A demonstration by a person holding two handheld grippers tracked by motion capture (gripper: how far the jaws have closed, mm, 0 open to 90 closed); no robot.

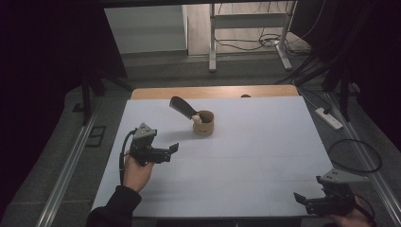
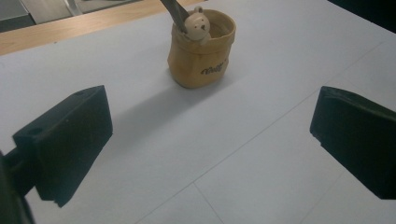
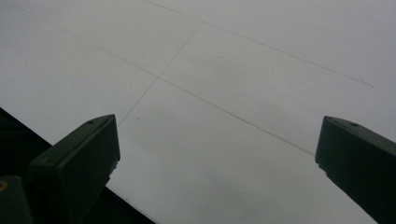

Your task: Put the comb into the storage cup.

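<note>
A small tan pot [image 1: 204, 124] [image 2: 201, 51] stands upright on the white table [image 1: 246, 156], back of centre. A little bear figure [image 1: 196, 118] [image 2: 196, 27] peeks over its rim, and a dark flat tool [image 1: 182, 106] [image 2: 173, 9] leans out toward the back left. My left gripper [image 1: 173, 149] [image 2: 210, 149] hovers left of the pot, open and pointed toward it, nothing between its jaws. My right gripper [image 1: 299, 198] [image 3: 217, 163] sits at the table's front right corner, open over bare table surface.
A strip of wooden tabletop [image 1: 213, 91] shows behind the white sheet. Past the table are a metal frame's legs [image 1: 213, 42], loose cables [image 1: 255, 43] and a power strip [image 1: 329, 118] on the floor at the right. A rail [image 1: 66, 170] runs along the left.
</note>
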